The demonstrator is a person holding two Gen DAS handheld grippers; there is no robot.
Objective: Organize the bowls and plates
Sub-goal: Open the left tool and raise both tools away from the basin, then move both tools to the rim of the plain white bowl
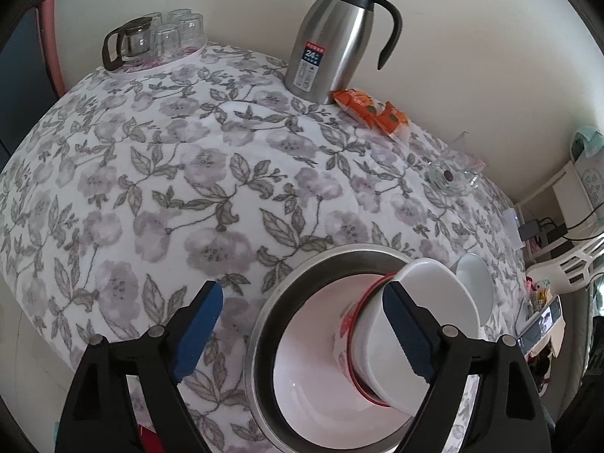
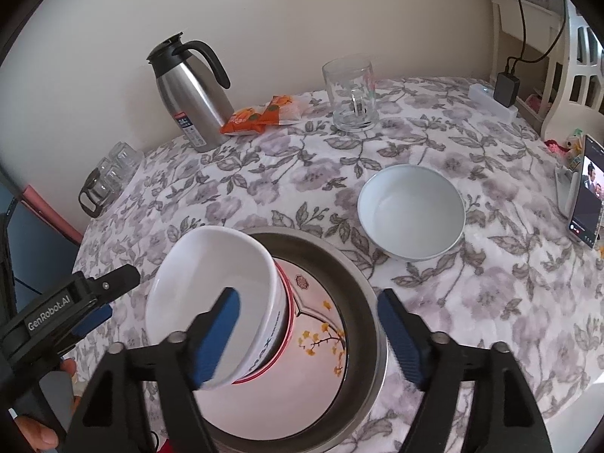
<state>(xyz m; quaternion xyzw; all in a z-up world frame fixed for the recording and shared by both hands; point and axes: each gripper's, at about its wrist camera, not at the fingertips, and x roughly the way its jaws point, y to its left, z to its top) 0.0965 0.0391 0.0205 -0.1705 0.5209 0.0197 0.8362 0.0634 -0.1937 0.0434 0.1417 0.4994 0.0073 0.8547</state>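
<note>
A steel basin (image 1: 264, 324) (image 2: 368, 294) stands on the flowered tablecloth with a pink-white flowered dish (image 1: 313, 343) (image 2: 317, 362) inside it. A white bowl with a red band (image 1: 381, 355) (image 2: 211, 283) lies tilted on its side in the dish. My left gripper (image 1: 302, 332) (image 2: 113, 294) is open; its right finger (image 1: 407, 328) stands by the bowl's rim, not pressing it. My right gripper (image 2: 307, 339) is open too, with its left finger (image 2: 217, 339) in front of the bowl's mouth. A second white bowl (image 1: 475, 287) (image 2: 411, 211) sits upright on the cloth beside the basin.
A steel thermos jug (image 1: 336, 37) (image 2: 192, 94) and orange snack packets (image 1: 370, 109) (image 2: 260, 113) stand near the wall. A tray of glasses (image 1: 158, 37) (image 2: 109, 177) is at one corner. A glass mug (image 2: 351, 94) and a propped phone (image 2: 587, 196) are to the right.
</note>
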